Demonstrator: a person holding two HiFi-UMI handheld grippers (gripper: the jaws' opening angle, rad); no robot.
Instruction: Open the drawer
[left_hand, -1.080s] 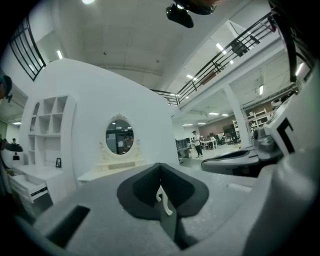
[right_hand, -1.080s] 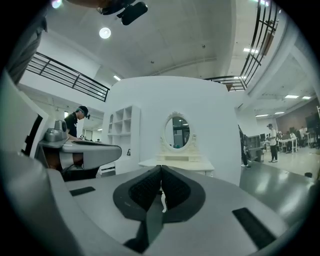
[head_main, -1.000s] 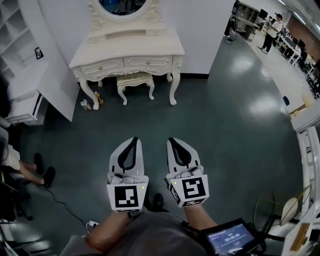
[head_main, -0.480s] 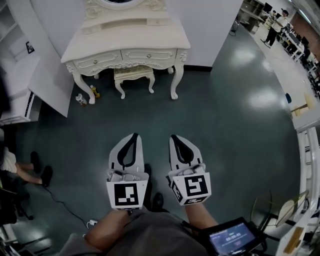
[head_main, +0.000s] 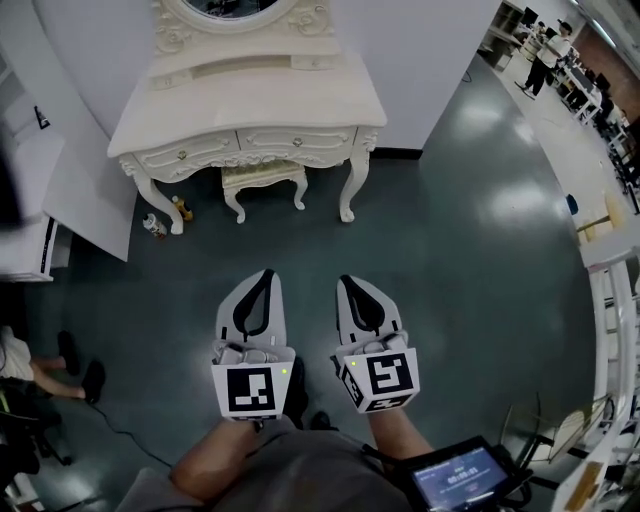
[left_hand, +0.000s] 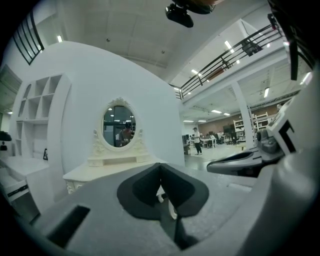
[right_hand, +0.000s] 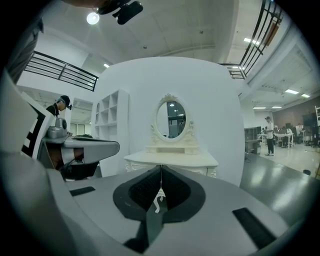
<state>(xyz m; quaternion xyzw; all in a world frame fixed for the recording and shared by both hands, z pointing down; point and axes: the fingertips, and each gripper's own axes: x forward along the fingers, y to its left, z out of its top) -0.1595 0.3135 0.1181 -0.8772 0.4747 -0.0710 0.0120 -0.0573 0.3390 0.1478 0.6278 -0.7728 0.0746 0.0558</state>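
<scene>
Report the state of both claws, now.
Left claw: closed, holding nothing.
Right claw: closed, holding nothing.

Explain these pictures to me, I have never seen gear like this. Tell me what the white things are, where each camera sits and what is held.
There is no machine here: a person carries a pair of tongs in each hand. One picture comes from a camera on the person's head, looking steeply down. In it the left tongs and the right tongs point forward over the dark floor. The marker cube on each is part of the tool. The other two pictures come from cameras riding on the tongs, looking along their jaws. Both pairs are shut and hold nothing. Ahead stands a cream dressing table with an oval mirror, closed drawers in its front and a stool tucked under it. The tongs are well short of it.
</scene>
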